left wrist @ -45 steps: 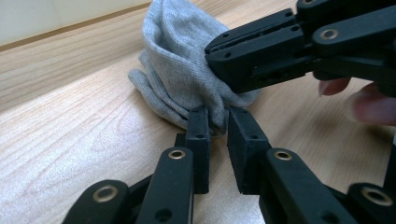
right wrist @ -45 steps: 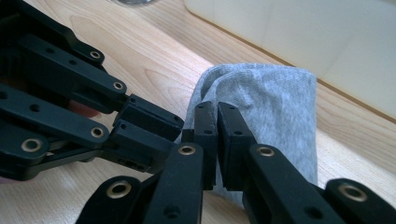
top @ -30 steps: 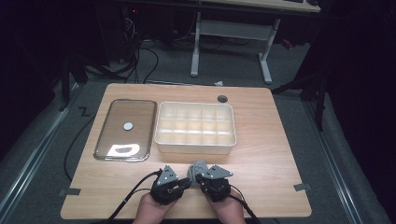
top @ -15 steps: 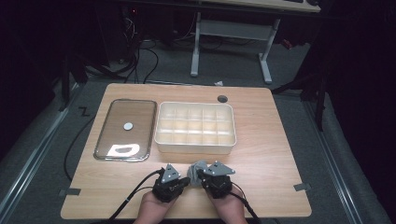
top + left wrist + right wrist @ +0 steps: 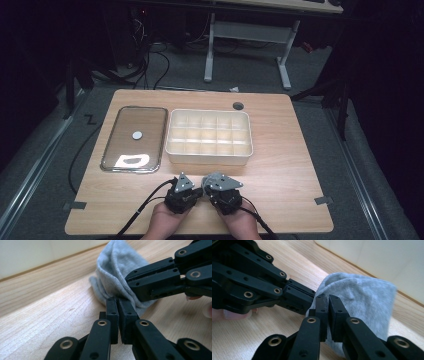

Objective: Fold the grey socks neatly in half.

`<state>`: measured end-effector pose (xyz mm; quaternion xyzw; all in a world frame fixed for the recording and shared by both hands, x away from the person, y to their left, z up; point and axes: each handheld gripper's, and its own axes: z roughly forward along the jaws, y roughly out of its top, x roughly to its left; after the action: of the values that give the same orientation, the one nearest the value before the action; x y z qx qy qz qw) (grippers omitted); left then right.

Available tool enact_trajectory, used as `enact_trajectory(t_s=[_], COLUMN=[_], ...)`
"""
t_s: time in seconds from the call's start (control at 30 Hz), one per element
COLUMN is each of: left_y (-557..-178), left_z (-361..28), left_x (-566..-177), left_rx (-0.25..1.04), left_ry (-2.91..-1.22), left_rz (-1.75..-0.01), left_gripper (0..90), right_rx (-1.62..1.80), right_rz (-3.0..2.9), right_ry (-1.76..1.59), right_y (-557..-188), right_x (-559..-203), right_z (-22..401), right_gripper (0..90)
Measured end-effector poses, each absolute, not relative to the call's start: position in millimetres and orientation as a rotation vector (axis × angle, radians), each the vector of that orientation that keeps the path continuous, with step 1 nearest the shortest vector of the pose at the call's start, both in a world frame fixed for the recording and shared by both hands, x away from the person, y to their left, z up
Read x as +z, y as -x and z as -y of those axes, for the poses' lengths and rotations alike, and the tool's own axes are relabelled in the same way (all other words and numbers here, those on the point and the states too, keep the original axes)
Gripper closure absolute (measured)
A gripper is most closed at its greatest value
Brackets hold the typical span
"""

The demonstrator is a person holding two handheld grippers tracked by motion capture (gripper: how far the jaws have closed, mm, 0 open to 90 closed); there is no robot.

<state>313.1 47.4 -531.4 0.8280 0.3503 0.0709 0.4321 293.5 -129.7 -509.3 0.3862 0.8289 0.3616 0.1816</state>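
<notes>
A small grey knitted cloth (image 5: pixel 115 270) lies bunched on the wooden table (image 5: pixel 290 165) near its front edge, just before the white tray. My left gripper (image 5: pixel 117 301) has just been closing and now stands shut, with the cloth's lower edge pinched at its tips. My right gripper (image 5: pixel 328 298) is shut on the cloth (image 5: pixel 362 297) from the other side. The two grippers point at each other with their tips almost meeting. From above, both hands (image 5: pixel 165 225) sit side by side, and the grippers' bodies hide the cloth.
A white compartment tray (image 5: pixel 209 155) stands just beyond the grippers; its wall (image 5: pixel 374 260) rises close behind the cloth. A shallow metal tray with a clear lid (image 5: pixel 134 135) lies to its left. A dark round grommet (image 5: pixel 238 106) sits at the table's far edge.
</notes>
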Motion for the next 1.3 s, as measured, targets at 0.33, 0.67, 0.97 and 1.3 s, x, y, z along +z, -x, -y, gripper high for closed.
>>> enact_trajectory(t_s=[0.33, 0.67, 0.97, 1.3], left_y=[-316, -344, -343, -335], left_z=[-57, -29, -28, -29], left_x=[-501, -520, -525, -525], left_rx=[0.277, 0.174, 0.199, 0.289], left_ry=[-1.963, -2.059, -2.092, -2.092], left_rz=[-0.835, -0.838, -0.8, -0.769], left_gripper=[90.0, 90.0, 90.0, 90.0], right_rx=[0.987, 1.019, 1.086, 0.997], right_rz=[-2.351, -2.332, -2.246, -2.296], right_ry=[-1.09, -1.088, -1.124, -1.159], right_y=[-296, -292, -298, -295], right_x=[-521, -523, -497, -526], right_z=[123, 125, 155, 154], right_gripper=[90.0, 89.9, 85.1, 85.7])
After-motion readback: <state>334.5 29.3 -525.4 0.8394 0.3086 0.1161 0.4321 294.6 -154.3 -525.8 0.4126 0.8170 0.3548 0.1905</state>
